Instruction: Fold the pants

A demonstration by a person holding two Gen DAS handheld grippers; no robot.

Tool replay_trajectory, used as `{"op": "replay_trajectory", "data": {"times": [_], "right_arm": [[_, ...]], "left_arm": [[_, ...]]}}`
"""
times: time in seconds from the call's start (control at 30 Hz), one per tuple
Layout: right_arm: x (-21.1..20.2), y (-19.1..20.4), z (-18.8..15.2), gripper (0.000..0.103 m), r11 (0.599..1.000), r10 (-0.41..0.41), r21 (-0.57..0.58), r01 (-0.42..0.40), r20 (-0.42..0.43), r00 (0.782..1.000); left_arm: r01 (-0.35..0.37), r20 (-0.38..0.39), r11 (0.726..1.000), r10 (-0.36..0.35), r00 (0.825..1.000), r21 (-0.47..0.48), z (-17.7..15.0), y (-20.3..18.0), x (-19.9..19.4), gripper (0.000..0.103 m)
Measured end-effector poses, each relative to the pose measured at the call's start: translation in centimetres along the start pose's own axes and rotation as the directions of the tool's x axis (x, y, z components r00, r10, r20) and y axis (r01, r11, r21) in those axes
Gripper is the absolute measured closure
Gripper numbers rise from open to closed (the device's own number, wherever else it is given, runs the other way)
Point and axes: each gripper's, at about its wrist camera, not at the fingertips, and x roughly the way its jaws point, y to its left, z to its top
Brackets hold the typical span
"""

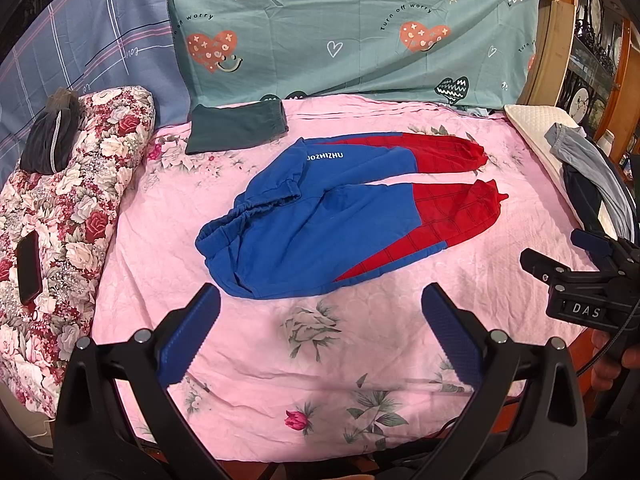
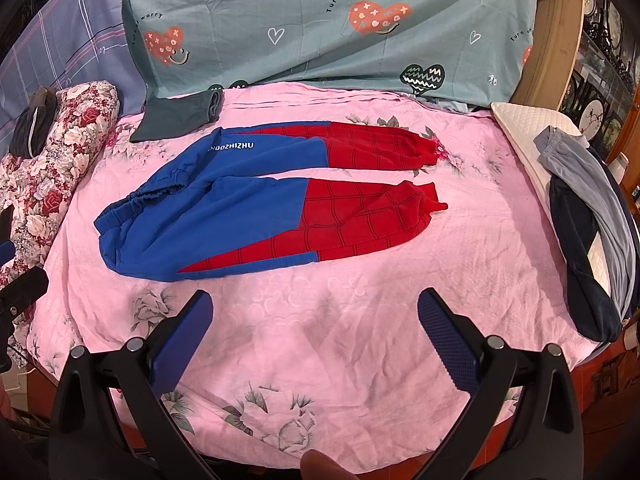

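Blue and red pants lie spread flat on the pink floral sheet, waistband to the left, both red legs pointing right. They also show in the right wrist view. My left gripper is open and empty, hovering just in front of the pants' near edge. My right gripper is open and empty, in front of the pants' near leg. The right gripper also shows in the left wrist view at the right edge.
A folded dark green garment lies behind the pants. A floral quilt with a phone and a dark garment sits left. Grey and navy clothes lie on a white pillow at right. A teal pillow stands behind.
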Motion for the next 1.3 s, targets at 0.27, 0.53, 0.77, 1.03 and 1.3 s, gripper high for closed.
{"op": "replay_trajectory", "data": {"times": [0.27, 0.53, 0.77, 1.03, 1.3], "right_arm": [[0.0, 0.1, 0.0, 0.001, 1.000, -0.001, 0.000, 0.001, -0.001, 1.000], [0.0, 0.1, -0.1, 0.001, 1.000, -0.001, 0.000, 0.001, -0.002, 1.000], [0.2, 0.1, 0.0, 0.001, 1.000, -0.001, -0.001, 0.001, -0.004, 1.000], [0.7, 0.2, 0.0, 0.001, 1.000, -0.001, -0.001, 0.001, -0.006, 1.000], [2.8, -1.1, 0.0, 0.001, 0.999, 0.020, 0.028, -0.020, 0.009, 1.000]], "left_arm": [[0.001, -0.001, 1.000, -0.001, 1.000, 0.000, -0.2, -0.5, 0.2, 0.002], [0.001, -0.001, 1.000, -0.001, 1.000, 0.001, -0.2, -0.5, 0.2, 0.002], [0.001, -0.001, 1.000, -0.001, 1.000, 0.001, -0.2, -0.8, 0.4, 0.002], [0.001, -0.002, 1.000, -0.001, 1.000, 0.001, -0.2, -0.6, 0.3, 0.002], [0.003, -0.044, 1.000, -0.004, 0.999, -0.025, -0.1, -0.6, 2.4, 0.002]]}}
